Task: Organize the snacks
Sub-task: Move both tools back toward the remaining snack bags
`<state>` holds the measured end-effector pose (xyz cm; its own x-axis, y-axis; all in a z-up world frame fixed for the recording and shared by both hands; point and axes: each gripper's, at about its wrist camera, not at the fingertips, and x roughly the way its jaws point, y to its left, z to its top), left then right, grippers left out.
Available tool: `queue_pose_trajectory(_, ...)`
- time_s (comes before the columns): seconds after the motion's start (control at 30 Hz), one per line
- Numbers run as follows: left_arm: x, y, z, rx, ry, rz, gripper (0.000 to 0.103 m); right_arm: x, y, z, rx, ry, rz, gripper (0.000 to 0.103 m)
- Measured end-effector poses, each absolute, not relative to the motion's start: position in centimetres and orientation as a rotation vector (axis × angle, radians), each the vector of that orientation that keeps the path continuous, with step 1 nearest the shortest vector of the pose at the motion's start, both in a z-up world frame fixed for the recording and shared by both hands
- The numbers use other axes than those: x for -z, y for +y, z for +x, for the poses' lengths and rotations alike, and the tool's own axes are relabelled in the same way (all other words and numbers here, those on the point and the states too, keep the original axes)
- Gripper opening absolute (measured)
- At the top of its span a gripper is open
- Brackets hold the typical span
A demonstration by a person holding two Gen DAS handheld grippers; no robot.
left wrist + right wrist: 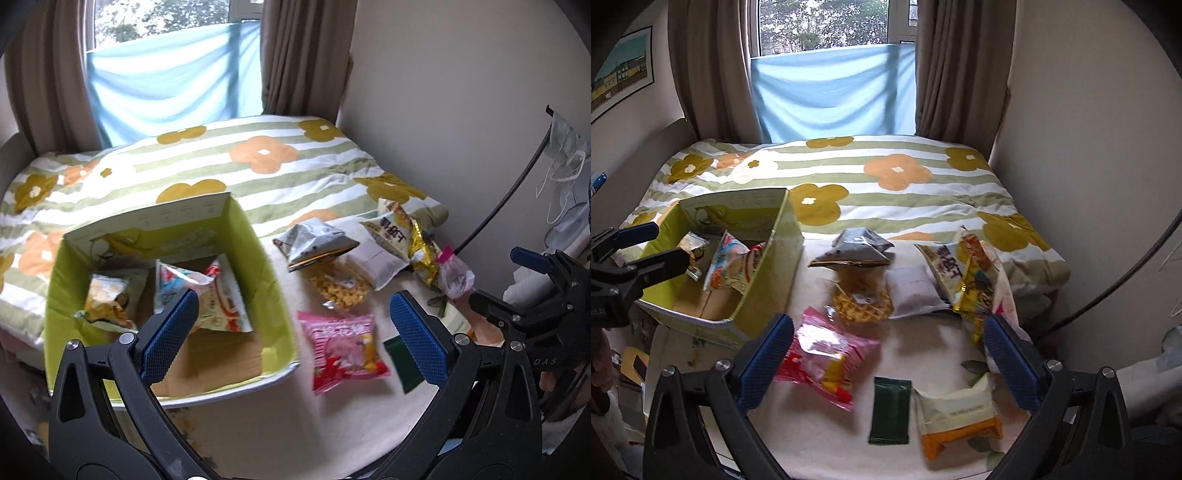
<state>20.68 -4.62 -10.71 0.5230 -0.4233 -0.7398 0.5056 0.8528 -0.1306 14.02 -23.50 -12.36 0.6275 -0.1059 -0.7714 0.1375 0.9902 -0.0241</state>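
A green cardboard box (275, 288) (783, 258) stands on the bed and holds a few snack bags (207, 295) (735, 266). Loose snacks lie to its right: a pink packet (341, 349) (827, 356), a dark green sachet (400, 360) (890, 410), a white-and-orange packet (956, 421), a clear bag of yellow crackers (338, 288) (860, 301), a silver bag (314, 242) (855, 247), a white pouch (376, 258) (912, 290) and gold bags (410, 229) (971, 273). My left gripper (295, 338) is open and empty over the box's right wall. My right gripper (890, 365) is open and empty above the pink packet and green sachet.
A striped floral duvet (886, 192) covers the far bed. Curtains (701, 66), a blue cloth (831, 92) and window lie behind. A wall (1089, 129) and a black cable (1126, 269) are on the right. The right gripper (532, 295) shows at the left wrist view's edge.
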Motion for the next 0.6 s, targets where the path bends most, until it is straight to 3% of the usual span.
queue_pose_trajectory(0.6,16.5,-27.6,20.8,0.759,0.959,0.188,0.102,18.0,-37.7,11.0,0.200,0.954,0.064,0.102)
